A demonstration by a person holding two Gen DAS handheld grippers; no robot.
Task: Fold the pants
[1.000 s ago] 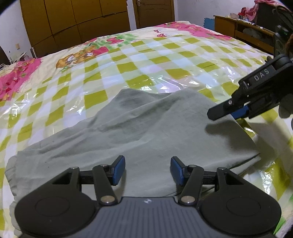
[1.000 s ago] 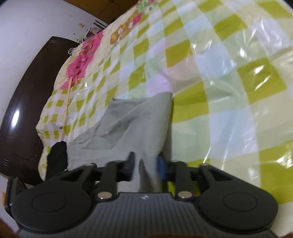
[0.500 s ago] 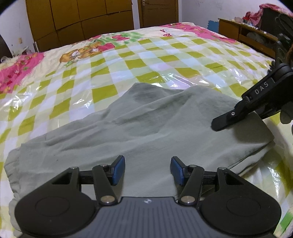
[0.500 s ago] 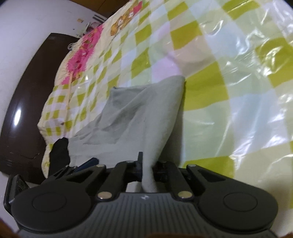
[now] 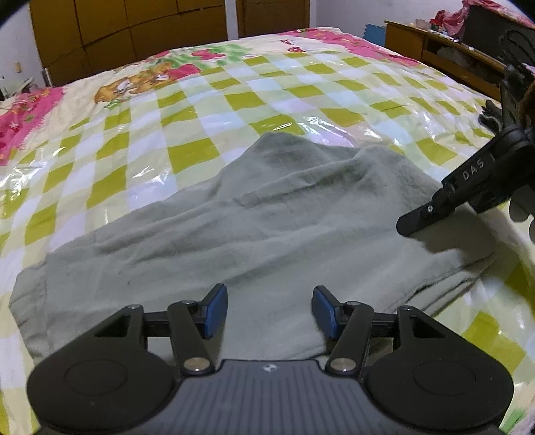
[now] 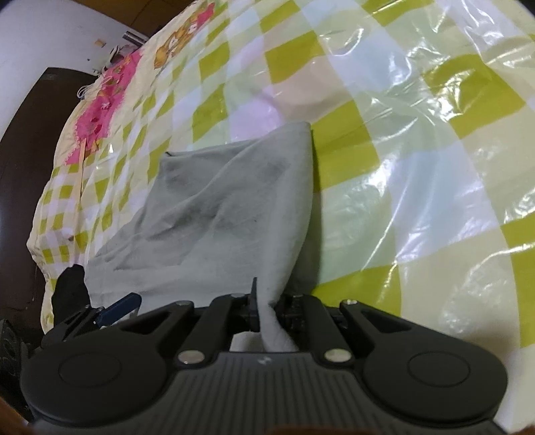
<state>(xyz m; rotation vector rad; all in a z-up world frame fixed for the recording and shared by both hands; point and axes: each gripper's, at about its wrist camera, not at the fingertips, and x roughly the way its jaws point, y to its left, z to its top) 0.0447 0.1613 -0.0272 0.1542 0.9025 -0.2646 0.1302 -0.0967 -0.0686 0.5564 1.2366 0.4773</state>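
Note:
Grey-green pants (image 5: pixel 267 234) lie crumpled on the bed; they also show in the right wrist view (image 6: pixel 227 207). My left gripper (image 5: pixel 269 311) is open, hovering just above the near edge of the pants with nothing between its blue pads. My right gripper (image 6: pixel 269 304) is shut on the pants' edge, with cloth pinched between its fingers and lifted into a ridge. The right gripper also shows in the left wrist view (image 5: pixel 414 226) at the pants' right end. The left gripper's blue tip shows in the right wrist view (image 6: pixel 120 306).
The bed has a yellow-green checked cover (image 5: pixel 301 90) under shiny clear plastic (image 6: pixel 418 134). Wooden wardrobes (image 5: pixel 117 30) stand behind. A wooden shelf (image 5: pixel 434 47) with clutter stands at the right. A dark headboard (image 6: pixel 20 150) is at the left.
My right gripper closed on the pants' edge and has lifted it; the cloth now rises in a ridge. My left gripper stayed open and moved slightly back over the near edge.

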